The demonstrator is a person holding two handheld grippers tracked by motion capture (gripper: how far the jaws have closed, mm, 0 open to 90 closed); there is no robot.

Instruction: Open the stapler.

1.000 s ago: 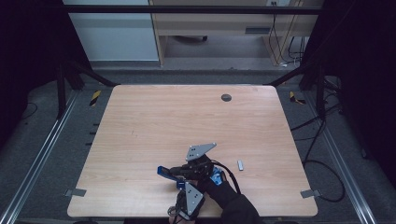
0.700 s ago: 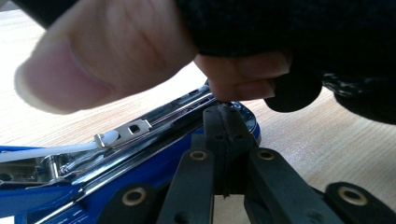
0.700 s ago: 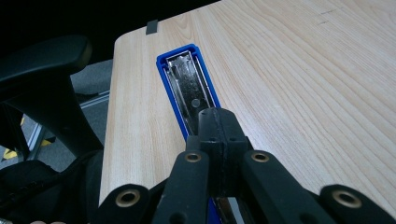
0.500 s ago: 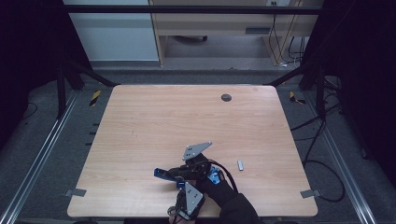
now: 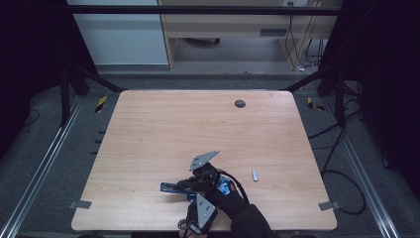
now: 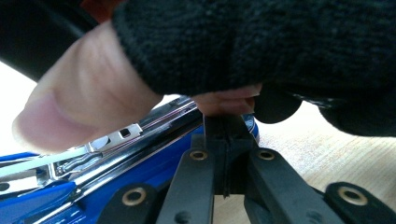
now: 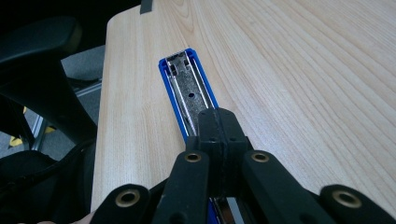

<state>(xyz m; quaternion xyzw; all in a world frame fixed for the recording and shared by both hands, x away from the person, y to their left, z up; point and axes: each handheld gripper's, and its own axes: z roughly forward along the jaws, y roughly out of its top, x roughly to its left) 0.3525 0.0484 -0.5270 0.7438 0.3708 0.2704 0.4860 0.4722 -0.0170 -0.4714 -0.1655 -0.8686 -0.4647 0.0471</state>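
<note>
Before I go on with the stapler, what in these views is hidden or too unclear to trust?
- Blue stapler, high view: its right end is covered by the right gripper and gloved hand.
- Stapler, left gripper view: cut off by the left edge; a thumb and glove hide the rest.
- Stapler, right gripper view: the near end is behind the shut jaws, so contact is unclear.
- Small grey piece, high view: too small to identify.

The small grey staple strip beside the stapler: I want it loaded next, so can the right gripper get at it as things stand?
Probably yes: bare table lies between the right gripper and the strip.
</note>
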